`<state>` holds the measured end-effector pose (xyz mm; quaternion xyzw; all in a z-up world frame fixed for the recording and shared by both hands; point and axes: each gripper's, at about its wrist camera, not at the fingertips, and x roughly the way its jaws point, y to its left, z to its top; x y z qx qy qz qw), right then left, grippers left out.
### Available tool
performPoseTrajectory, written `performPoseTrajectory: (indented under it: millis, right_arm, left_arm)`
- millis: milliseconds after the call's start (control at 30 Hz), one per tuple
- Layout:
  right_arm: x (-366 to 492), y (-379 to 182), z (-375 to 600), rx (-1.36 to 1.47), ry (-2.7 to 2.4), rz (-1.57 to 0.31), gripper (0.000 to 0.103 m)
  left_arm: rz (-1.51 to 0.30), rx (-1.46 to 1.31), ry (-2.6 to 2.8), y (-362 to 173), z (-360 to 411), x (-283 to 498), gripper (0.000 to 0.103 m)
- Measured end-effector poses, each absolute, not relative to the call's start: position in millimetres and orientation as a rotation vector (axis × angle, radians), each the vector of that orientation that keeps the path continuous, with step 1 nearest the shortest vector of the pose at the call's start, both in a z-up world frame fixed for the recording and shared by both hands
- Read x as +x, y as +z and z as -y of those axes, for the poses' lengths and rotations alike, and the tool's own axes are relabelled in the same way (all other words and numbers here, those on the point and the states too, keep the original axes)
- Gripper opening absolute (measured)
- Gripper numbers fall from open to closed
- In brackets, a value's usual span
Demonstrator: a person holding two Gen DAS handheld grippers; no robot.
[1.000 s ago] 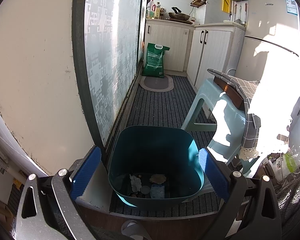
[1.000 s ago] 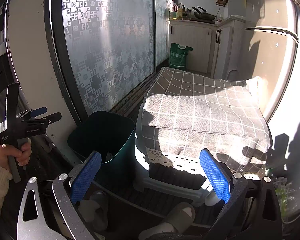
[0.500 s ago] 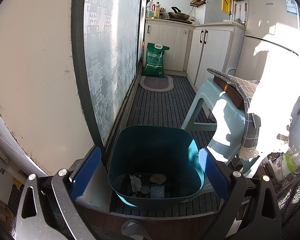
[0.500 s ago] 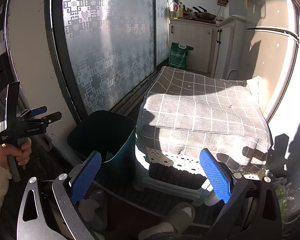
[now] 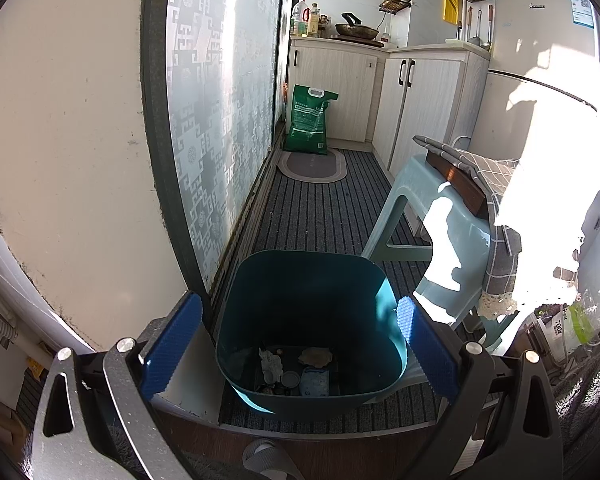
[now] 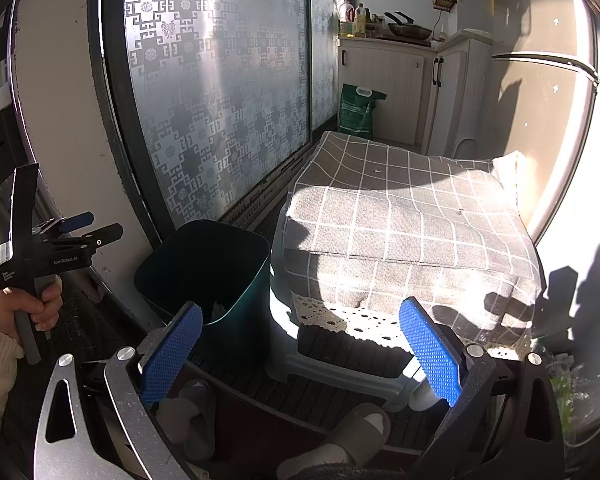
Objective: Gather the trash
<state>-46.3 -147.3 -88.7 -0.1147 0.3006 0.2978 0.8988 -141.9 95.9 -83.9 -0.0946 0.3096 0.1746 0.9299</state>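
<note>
A dark teal trash bin (image 5: pixel 312 276) stands on the striped floor mat beside the sliding door. Several bits of trash (image 5: pixel 296 372) lie at its bottom, among them crumpled paper, a lid and a pale blue packet. My left gripper (image 5: pixel 296 348) is open and empty, hovering above the bin's near rim. The bin also shows in the right wrist view (image 6: pixel 208 264). My right gripper (image 6: pixel 300 344) is open and empty, above the floor in front of the bin and the stool. The left gripper shows there, hand-held at the left (image 6: pixel 76 232).
A pale plastic stool (image 5: pixel 432 224) with a grey checked cloth (image 6: pixel 412 216) stands right of the bin. The frosted sliding door (image 5: pixel 220 120) runs along the left. A green sack (image 5: pixel 310 120), an oval mat and cabinets are at the far end. Slippered feet (image 6: pixel 340 440) are below.
</note>
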Motion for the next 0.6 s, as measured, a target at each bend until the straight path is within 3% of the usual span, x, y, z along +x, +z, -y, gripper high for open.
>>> performPoseTrajectory:
  millis: [600]
  right_arm:
    - [-44.4, -90.8, 153.3, -0.241, 0.617, -0.629, 0.1]
  left_arm:
    - [-0.644, -0.205, 0.359, -85.0, -98.7, -142.5, 0.1]
